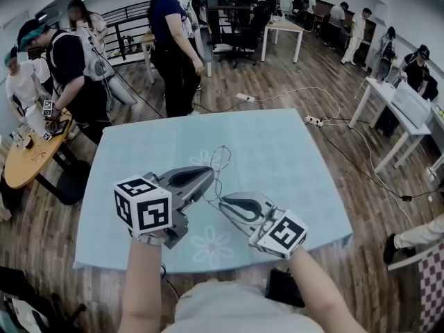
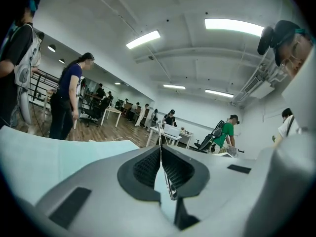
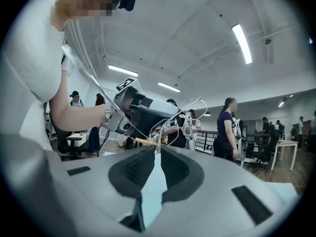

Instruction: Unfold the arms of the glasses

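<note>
While the pale blue table [image 1: 298, 151] spreads below and beyond both claws, the left gripper [image 1: 210, 179] and the right gripper [image 1: 223, 201] hang over it with their tips nearly meeting, the left tip just ahead of the right. Each claw is pressed together on a thin wire part of the glasses [image 1: 220, 159]: the left pads pinch a strand that runs down between them, and the right pads nip the frame at their very tip. From those two pinches the wire rims loop up and forward of both claws, clear of the table.
</note>
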Motion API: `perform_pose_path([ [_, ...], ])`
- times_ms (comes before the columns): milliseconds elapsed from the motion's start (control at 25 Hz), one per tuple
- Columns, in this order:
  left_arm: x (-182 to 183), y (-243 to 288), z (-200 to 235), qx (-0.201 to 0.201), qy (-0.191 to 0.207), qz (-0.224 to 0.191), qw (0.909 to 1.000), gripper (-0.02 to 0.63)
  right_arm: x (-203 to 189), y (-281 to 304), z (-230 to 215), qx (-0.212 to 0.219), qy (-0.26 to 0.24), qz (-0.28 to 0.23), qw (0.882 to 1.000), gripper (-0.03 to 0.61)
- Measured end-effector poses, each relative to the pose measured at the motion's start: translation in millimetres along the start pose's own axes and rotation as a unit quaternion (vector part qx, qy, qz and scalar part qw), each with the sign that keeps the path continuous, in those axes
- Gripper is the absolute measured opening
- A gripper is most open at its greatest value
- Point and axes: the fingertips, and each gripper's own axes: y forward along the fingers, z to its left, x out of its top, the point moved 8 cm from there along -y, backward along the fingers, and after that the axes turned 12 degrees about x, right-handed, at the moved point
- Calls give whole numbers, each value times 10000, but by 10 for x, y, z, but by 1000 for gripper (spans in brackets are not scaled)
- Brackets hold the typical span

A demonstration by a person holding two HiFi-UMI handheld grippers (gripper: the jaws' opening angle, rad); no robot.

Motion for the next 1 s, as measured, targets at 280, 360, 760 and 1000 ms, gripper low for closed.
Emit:
perform_pose_path([
  [280, -29, 50, 42, 166, 110, 92, 9998, 18, 23, -151, 3, 18, -3, 16, 10000, 43],
  [360, -52, 74, 51, 234, 139, 122, 9996, 18, 31, -211, 8, 29, -43, -35, 10000, 43],
  [760, -69, 25, 161, 460, 250, 241, 9983, 18, 125, -390, -28, -130, -35, -148, 9998, 37],
  [1000, -91, 47, 168, 480, 309, 314, 9979, 18, 206, -520, -74, -208, -108, -377, 9990, 35],
])
